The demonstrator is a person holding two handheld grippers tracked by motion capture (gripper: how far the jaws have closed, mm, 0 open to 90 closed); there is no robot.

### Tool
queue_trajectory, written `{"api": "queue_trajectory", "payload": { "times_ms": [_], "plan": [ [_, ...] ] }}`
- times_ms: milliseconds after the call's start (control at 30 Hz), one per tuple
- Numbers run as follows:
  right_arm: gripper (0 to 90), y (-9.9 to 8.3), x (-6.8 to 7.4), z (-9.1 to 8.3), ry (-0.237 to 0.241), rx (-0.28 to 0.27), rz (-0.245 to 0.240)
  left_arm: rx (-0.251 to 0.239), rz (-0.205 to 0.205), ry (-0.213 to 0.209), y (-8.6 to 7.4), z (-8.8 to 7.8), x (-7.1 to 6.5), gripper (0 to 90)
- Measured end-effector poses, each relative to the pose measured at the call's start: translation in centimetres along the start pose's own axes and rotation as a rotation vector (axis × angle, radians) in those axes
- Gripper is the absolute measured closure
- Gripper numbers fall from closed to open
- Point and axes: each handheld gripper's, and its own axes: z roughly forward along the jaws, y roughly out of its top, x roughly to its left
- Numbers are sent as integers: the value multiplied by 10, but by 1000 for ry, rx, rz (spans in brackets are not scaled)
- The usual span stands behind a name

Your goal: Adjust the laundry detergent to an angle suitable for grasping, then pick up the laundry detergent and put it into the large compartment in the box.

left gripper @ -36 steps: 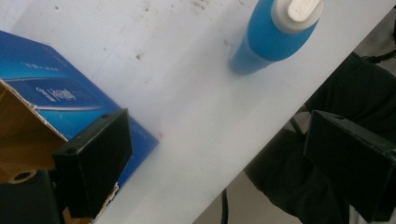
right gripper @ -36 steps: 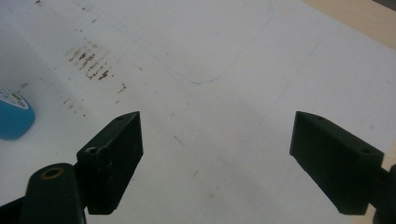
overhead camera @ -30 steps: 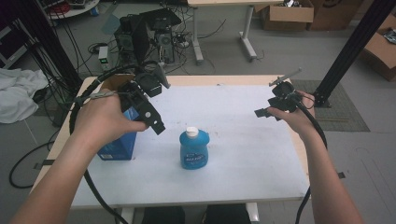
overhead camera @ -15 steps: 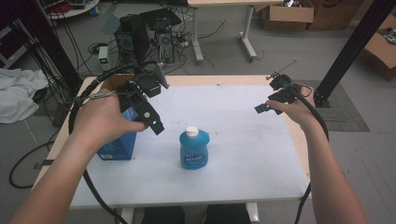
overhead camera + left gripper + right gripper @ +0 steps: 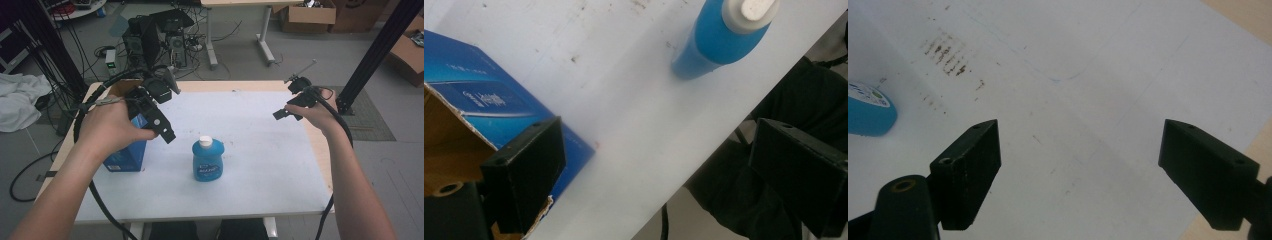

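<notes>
White matte table (image 5: pixel 260 125); glossy blue bottle (image 5: pixel 207 160); cardboard box (image 5: pixel 125 155).

Right gripper (image 5: pixel 1080 175) over white tabletop, jaws wide apart.
Nothing between the black jaws. Blue bottle (image 5: pixel 868 112) lies at the left edge, partly cut off. Brown smudges (image 5: pixel 945 55) mark the table surface (image 5: pixel 1088 75); tan wood edge at right.

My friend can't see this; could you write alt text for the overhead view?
A blue bottle stands on a white table. The left gripper hovers, open, over a blue box; the right gripper hangs apart.
</notes>
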Motion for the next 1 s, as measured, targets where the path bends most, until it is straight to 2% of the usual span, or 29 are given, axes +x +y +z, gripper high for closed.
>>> {"api": "queue_trajectory", "payload": {
  "times_ms": [800,1000],
  "plan": [
    [164,-2,-2,-1,5,-3,2,4,13,7,2,-5,2,86],
    [164,-2,-3,-1,6,-8,6,-20,23,8,1,-7,3,85]
  ]
}}
